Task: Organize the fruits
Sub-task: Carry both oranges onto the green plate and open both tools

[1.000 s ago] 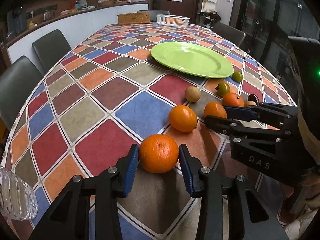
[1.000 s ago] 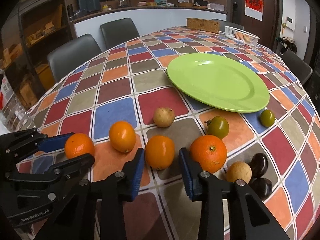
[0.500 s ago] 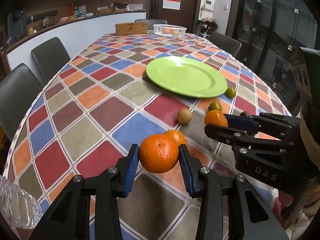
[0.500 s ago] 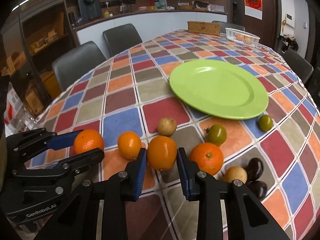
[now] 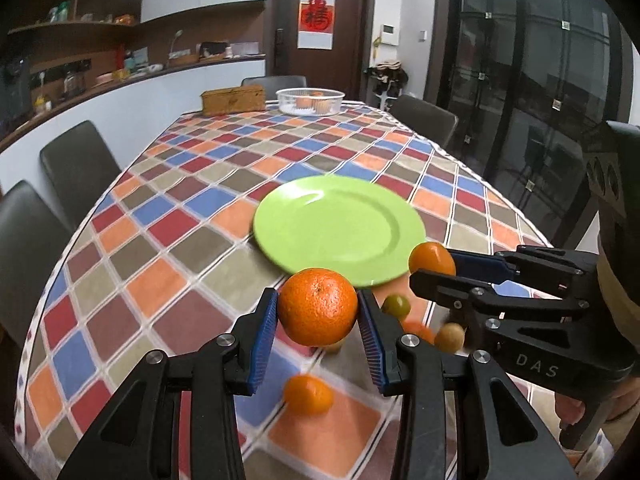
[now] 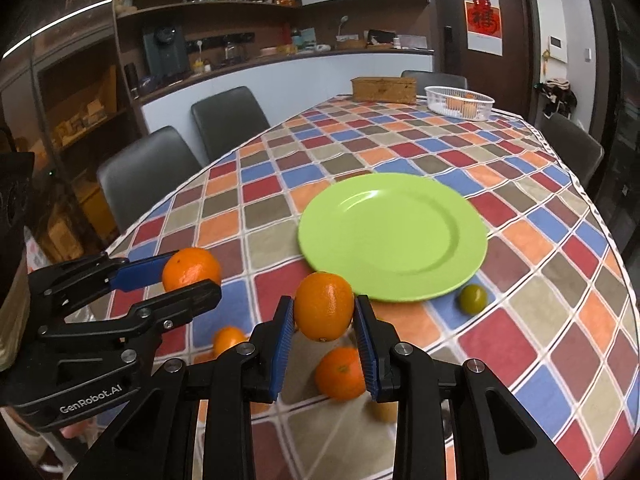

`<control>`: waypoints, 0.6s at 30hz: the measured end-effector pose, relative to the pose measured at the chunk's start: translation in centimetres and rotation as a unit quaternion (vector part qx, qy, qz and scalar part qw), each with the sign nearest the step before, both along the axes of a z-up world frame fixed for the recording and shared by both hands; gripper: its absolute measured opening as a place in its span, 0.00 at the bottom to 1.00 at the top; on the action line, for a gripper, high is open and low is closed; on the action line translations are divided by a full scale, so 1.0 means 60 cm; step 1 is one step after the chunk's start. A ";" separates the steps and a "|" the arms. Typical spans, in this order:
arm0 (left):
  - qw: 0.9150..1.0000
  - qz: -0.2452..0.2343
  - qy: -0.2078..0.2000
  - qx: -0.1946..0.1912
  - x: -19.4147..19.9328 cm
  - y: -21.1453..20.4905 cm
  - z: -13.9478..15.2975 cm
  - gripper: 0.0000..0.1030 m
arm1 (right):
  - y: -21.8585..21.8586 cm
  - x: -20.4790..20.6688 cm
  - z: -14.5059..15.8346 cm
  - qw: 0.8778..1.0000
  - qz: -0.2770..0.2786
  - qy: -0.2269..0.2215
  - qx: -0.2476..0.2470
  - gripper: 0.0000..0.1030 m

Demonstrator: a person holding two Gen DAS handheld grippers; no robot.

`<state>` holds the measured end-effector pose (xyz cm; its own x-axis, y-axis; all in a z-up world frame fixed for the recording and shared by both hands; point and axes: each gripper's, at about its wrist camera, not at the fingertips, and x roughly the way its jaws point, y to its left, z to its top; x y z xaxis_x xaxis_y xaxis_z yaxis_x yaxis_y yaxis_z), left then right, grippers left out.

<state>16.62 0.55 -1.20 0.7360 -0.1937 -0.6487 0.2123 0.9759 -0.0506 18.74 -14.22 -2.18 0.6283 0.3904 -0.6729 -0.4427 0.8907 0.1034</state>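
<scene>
My left gripper (image 5: 318,314) is shut on an orange (image 5: 317,306) and holds it in the air short of the green plate (image 5: 340,224). My right gripper (image 6: 324,318) is shut on another orange (image 6: 324,306), also lifted, near the plate's (image 6: 394,236) front edge. Each gripper shows in the other's view, the right one (image 5: 434,268) with its orange (image 5: 431,258), the left one (image 6: 190,276) with its orange (image 6: 191,268). On the cloth below lie an orange (image 5: 308,395), another orange (image 6: 340,374), a green fruit (image 6: 472,299) and a small brown fruit (image 5: 450,337).
The table (image 5: 168,240) has a checkered cloth. A white basket (image 5: 311,101) with oranges and a wicker box (image 5: 233,100) stand at the far end. Dark chairs (image 5: 76,164) line the left side and the far right (image 5: 424,120).
Both grippers have risen off the table with their oranges and moved forward toward the green plate. The other fruits stay on the cloth below.
</scene>
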 end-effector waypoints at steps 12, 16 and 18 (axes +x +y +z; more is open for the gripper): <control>0.998 -0.041 0.039 0.000 0.127 -0.037 -0.012 0.38 | -0.033 0.117 -0.009 0.999 -0.016 0.030 -0.023 0.30; 0.996 -0.048 0.069 -0.001 0.169 -0.043 -0.036 0.38 | -0.035 0.158 -0.034 0.998 -0.020 0.059 -0.033 0.30; 0.995 -0.048 0.086 -0.003 0.187 -0.041 -0.050 0.38 | -0.036 0.170 -0.045 0.997 -0.019 0.070 -0.034 0.30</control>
